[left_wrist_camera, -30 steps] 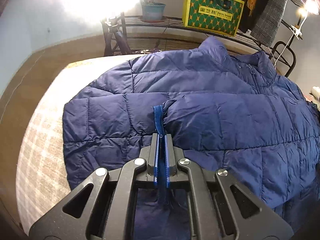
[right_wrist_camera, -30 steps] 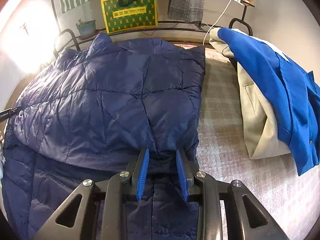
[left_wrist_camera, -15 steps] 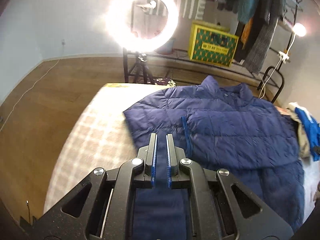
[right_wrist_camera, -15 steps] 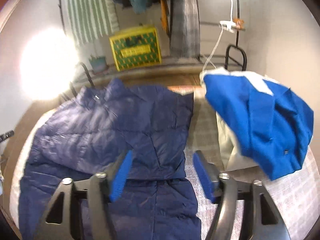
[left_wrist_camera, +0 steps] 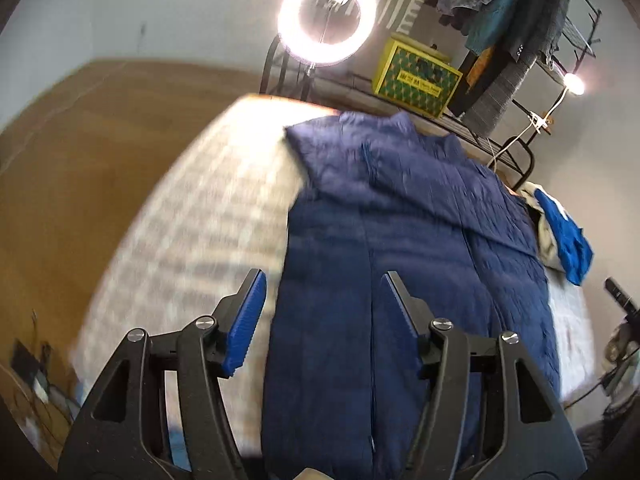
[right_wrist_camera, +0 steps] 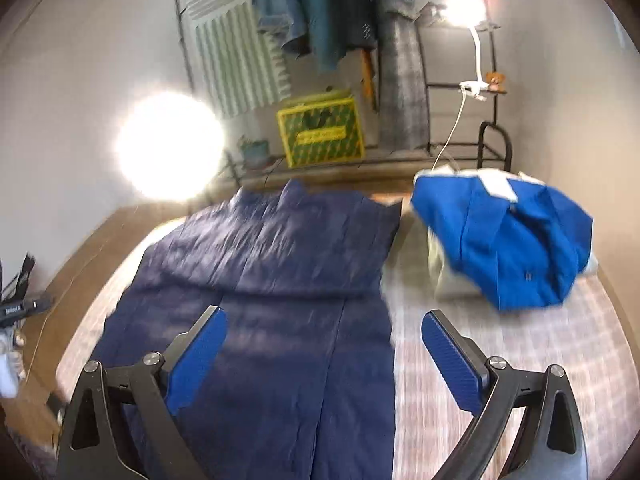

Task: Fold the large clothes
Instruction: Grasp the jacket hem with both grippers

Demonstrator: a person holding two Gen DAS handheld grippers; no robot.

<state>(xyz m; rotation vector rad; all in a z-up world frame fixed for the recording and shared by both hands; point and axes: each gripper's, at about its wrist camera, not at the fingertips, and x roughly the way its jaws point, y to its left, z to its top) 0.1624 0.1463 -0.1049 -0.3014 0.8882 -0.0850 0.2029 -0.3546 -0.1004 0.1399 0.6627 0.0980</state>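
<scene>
A navy quilted puffer jacket (left_wrist_camera: 400,248) lies flat on the checked bed cover (left_wrist_camera: 208,232), its sleeves folded in over the chest and its collar at the far end. It also shows in the right wrist view (right_wrist_camera: 280,280). My left gripper (left_wrist_camera: 324,280) is open and empty, raised above the jacket's near hem. My right gripper (right_wrist_camera: 324,316) is open and empty, raised above the jacket's right edge.
A bright blue garment over a cream one (right_wrist_camera: 504,236) lies on the bed right of the jacket, also in the left wrist view (left_wrist_camera: 568,236). A ring light (left_wrist_camera: 327,23), a yellow box (right_wrist_camera: 320,132) and a clothes rack (right_wrist_camera: 360,40) stand beyond the bed. Wooden floor (left_wrist_camera: 80,160) lies left.
My left gripper let go of the sleeve cuff and opened wide. My right gripper opened wider. Both pulled back and rose away from the jacket.
</scene>
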